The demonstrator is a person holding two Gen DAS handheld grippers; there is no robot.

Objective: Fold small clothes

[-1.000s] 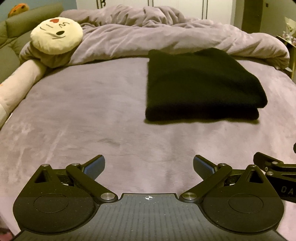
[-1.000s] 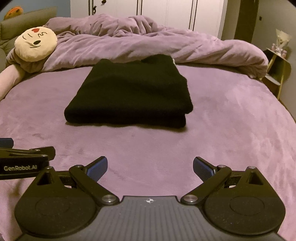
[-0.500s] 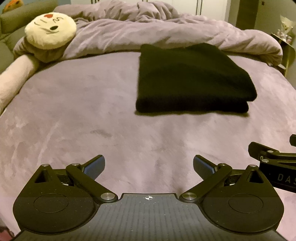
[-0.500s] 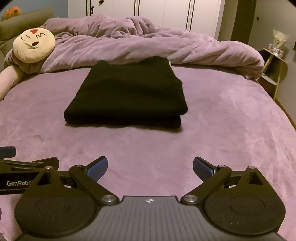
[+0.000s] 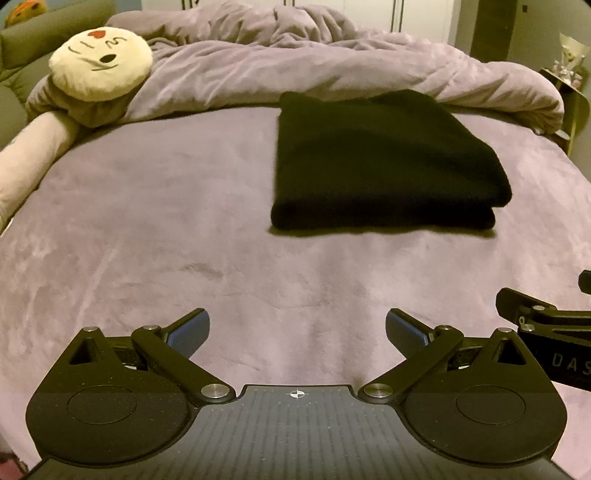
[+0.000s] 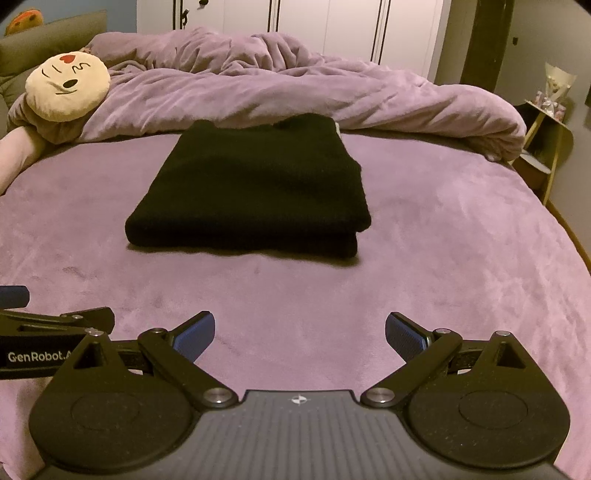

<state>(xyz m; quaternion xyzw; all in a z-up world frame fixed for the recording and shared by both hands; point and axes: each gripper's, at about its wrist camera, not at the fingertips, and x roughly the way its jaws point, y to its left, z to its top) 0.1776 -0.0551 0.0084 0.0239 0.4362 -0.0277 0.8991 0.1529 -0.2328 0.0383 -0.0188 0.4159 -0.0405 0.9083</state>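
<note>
A black garment point(image 5: 384, 162) lies folded into a thick rectangle on the purple bed point(image 5: 184, 229); in the right wrist view the same garment point(image 6: 255, 188) sits straight ahead. My left gripper point(image 5: 297, 332) is open, well short of the garment and left of its centre, with nothing between its blue pads. The right gripper point(image 6: 299, 334) is open too, empty, hovering over the bed sheet in front of the garment. Each gripper shows at the edge of the other's view.
A crumpled purple duvet point(image 6: 295, 92) is heaped behind the garment. A round cream face cushion point(image 5: 101, 64) and a pale bolster point(image 5: 26, 155) lie far left. A small side shelf point(image 6: 546, 147) stands past the bed's right edge. White wardrobe doors point(image 6: 325, 26) fill the back.
Both grippers have drawn back from the folded garment, which now looks smaller and farther. The jaws stayed open and the garment has not moved.
</note>
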